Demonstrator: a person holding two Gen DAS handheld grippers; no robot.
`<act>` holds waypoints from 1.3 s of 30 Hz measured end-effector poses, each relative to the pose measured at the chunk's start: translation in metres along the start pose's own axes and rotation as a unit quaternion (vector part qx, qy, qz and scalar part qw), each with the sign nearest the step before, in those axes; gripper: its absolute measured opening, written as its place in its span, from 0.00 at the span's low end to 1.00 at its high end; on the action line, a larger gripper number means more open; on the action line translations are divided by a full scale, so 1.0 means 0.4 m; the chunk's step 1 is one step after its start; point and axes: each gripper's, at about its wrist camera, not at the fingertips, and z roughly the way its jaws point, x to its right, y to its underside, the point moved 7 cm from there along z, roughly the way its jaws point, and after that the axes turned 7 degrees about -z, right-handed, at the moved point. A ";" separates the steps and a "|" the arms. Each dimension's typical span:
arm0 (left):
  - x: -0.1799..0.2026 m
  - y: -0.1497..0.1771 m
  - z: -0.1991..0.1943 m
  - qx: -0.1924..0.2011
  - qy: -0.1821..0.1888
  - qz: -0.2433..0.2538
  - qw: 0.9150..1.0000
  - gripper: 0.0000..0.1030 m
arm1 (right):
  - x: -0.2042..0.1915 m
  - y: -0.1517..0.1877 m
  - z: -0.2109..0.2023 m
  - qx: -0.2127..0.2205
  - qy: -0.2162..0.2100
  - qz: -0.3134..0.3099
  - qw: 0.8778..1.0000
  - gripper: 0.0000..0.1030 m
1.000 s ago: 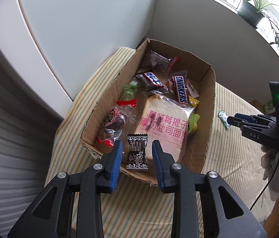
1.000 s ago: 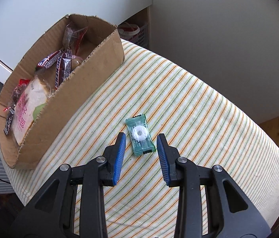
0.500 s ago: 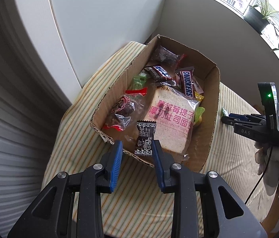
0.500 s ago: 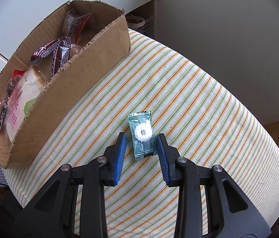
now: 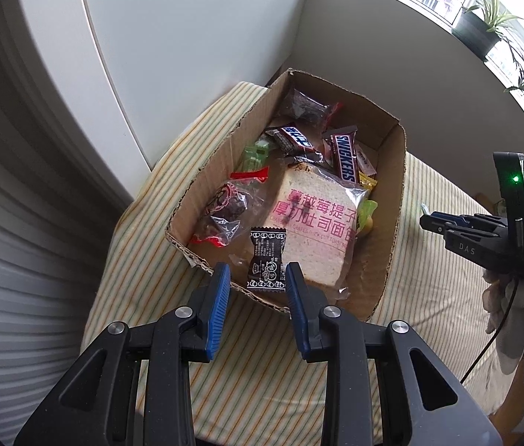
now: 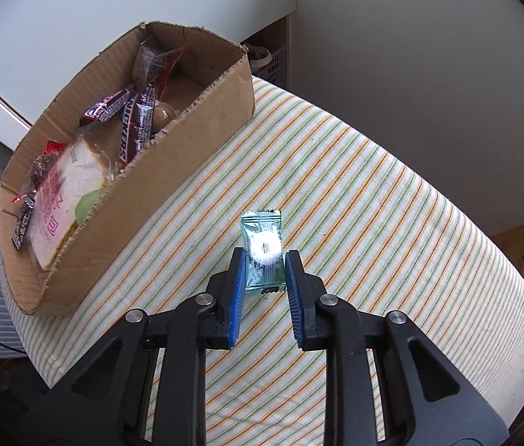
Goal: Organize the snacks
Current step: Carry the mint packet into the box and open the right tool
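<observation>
An open cardboard box point(image 5: 395, 200) stands on a striped cloth. It holds a bagged bread slice point(image 5: 317, 223), Snickers bars point(image 5: 345, 156) and other wrapped snacks. A black candy packet point(image 5: 267, 256) leans at the box's near end. My left gripper point(image 5: 258, 275) hovers above that end, jaws a little apart, with nothing pressed between the pads. To the right of the box, my right gripper point(image 6: 262, 260) is closing its jaws. Its pads press both sides of a green mint candy point(image 6: 263, 249) just above the cloth. The right gripper point(image 5: 425, 219) also shows in the left wrist view.
The striped cloth point(image 6: 373, 186) covers a rounded surface that drops off at its edges. White walls close in behind the box point(image 6: 172, 171). A white basket point(image 6: 269, 59) sits in the far corner gap. A gloved hand point(image 5: 522, 308) holds the right gripper, and a potted plant point(image 5: 473, 33) stands on the windowsill.
The right jaws closed from either side of the green candy onto it, and it has come up slightly off the cloth. The left gripper's view shifted a little over the box's near end.
</observation>
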 end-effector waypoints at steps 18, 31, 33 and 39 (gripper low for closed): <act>-0.010 -0.004 -0.021 0.006 0.001 -0.006 1.000 0.28 | -0.197 -0.158 -0.121 0.073 -0.033 -0.056 0.995 0.21; -0.023 -0.002 -0.025 0.007 -0.001 -0.016 1.000 0.28 | -0.257 -0.191 -0.057 0.061 -0.042 -0.079 0.994 0.21; -0.023 -0.002 -0.022 0.006 -0.001 -0.017 1.000 0.28 | -0.255 -0.190 -0.055 0.060 -0.042 -0.078 0.994 0.21; -0.018 -0.004 -0.014 0.003 -0.002 -0.016 1.000 0.28 | -0.254 -0.192 -0.051 0.058 -0.034 -0.082 0.994 0.28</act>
